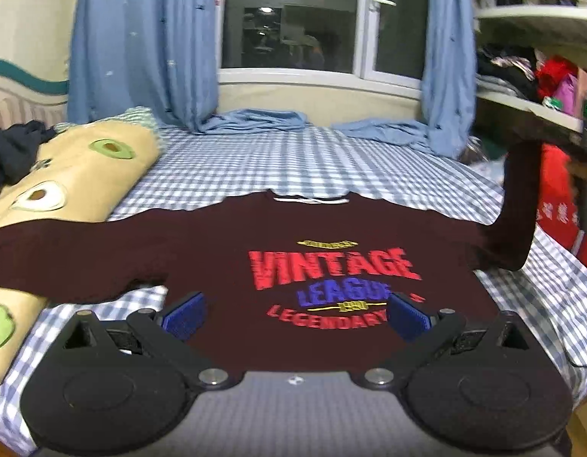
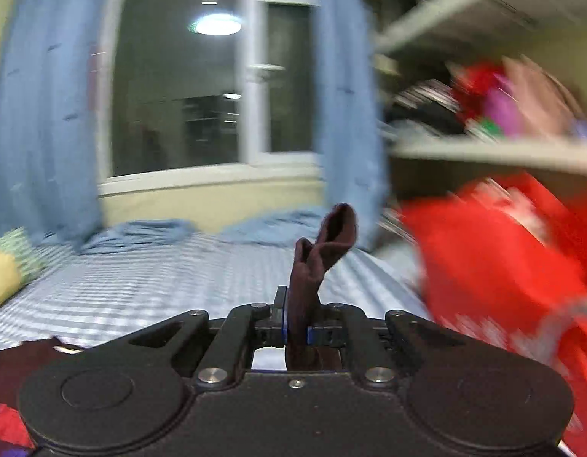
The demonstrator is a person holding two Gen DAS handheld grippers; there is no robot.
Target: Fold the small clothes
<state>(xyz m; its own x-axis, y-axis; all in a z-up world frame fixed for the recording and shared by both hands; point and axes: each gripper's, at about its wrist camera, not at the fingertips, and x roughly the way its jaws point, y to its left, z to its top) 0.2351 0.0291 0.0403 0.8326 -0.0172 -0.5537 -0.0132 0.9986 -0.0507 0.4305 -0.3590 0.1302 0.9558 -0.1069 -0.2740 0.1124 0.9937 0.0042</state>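
A maroon long-sleeved shirt (image 1: 217, 251) with a red "VINTAGE LEAGUE" print lies face up on the checked bed. My left gripper (image 1: 293, 314) hovers over the shirt's lower front, its blue pads wide apart, so it is open and holds nothing. The shirt's right sleeve (image 1: 518, 205) is lifted off the bed toward the upper right. In the right wrist view my right gripper (image 2: 297, 323) is shut on that sleeve's cuff (image 2: 324, 243), which sticks up between the pads. The left sleeve (image 1: 46, 255) lies flat over a pillow.
A tan avocado-print pillow (image 1: 76, 175) lies at the left of the blue checked bedsheet (image 1: 255, 163). Dark clothes (image 1: 11, 148) are heaped at far left. Blue curtains (image 1: 141, 45) frame a window behind. Shelves (image 1: 529, 103) with clothes and red fabric (image 2: 495, 251) crowd the right side.
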